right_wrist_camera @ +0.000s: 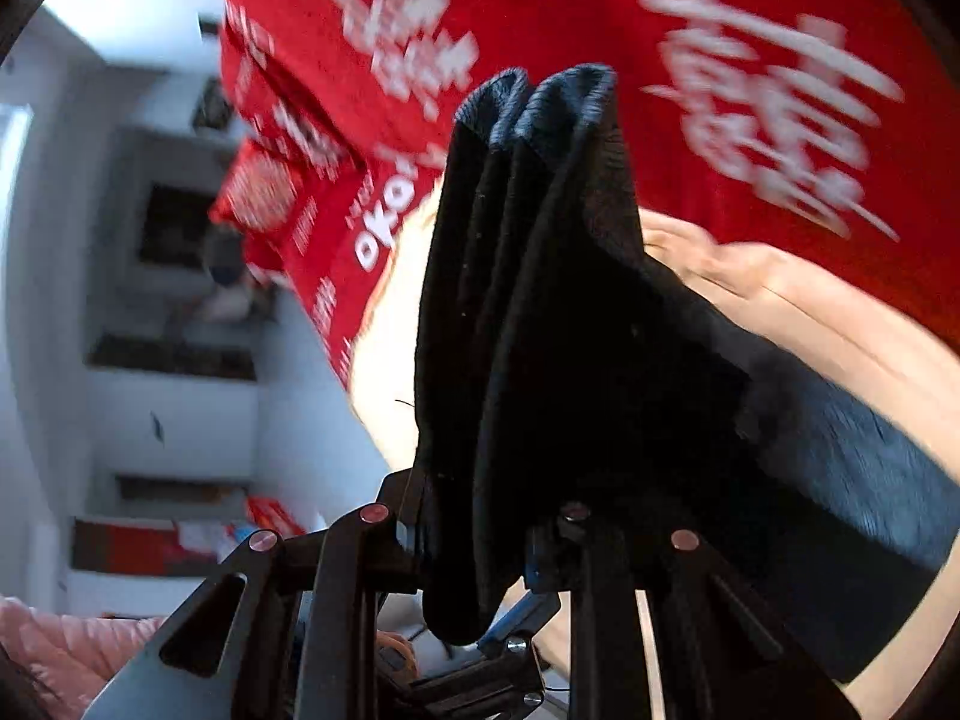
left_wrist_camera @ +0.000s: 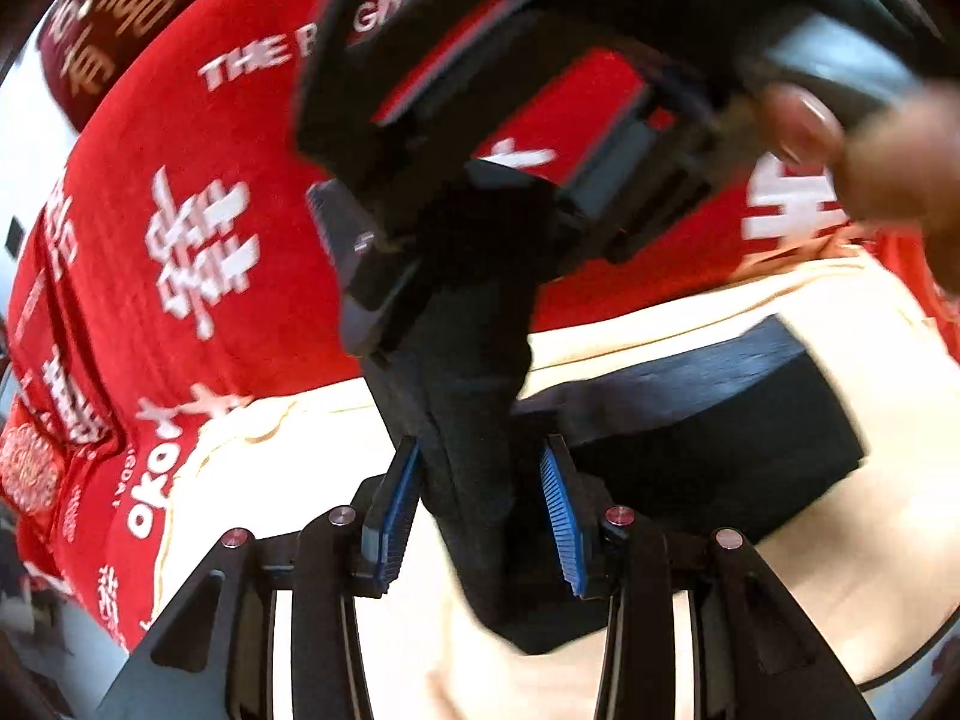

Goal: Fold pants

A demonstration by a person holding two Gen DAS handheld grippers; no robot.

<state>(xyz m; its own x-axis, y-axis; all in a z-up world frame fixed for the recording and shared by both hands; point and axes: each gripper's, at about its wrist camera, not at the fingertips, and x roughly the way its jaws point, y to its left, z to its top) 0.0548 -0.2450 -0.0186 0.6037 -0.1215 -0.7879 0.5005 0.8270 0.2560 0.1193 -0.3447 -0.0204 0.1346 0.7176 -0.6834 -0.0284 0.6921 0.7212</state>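
1. Pants (left_wrist_camera: pixel 474 396): black fabric, partly folded. A flat folded block lies on the cream sheet (left_wrist_camera: pixel 840 570), at 3 o'clock from centre in the left view. A bunched strip rises from that block toward 12 o'clock, lifted off the sheet.
2. Left gripper (left_wrist_camera: pixel 480 507): the strip passes between its blue pads (left_wrist_camera: pixel 393 516). The left pad touches the cloth. A small gap shows beside the right pad, so I cannot tell whether the jaws truly pinch the strip.
3. Right gripper (right_wrist_camera: pixel 480 546): the jaws are pressed onto a thick bundle of pants (right_wrist_camera: pixel 528 312). The pleated folds stand up toward 12 o'clock, with a ribbed hem at the top. The rest of the cloth trails off toward 4 o'clock onto the sheet.
4. In the left view the right gripper (left_wrist_camera: pixel 444 276) sits at 12 o'clock above the left one and grips the upper end of the same strip. A blurred hand (left_wrist_camera: pixel 870 144) holds it at 2 o'clock.
5. Sheet: cream, and it lies under the folded block from 5 to 3 o'clock.
6. Quilt (left_wrist_camera: pixel 180 168): red with white characters and lettering. It fills 9 to 1 o'clock beyond the sheet in both views.
7. Right view, 9 o'clock: white shelves (right_wrist_camera: pixel 174 360), blurred. Both frames show motion blur.
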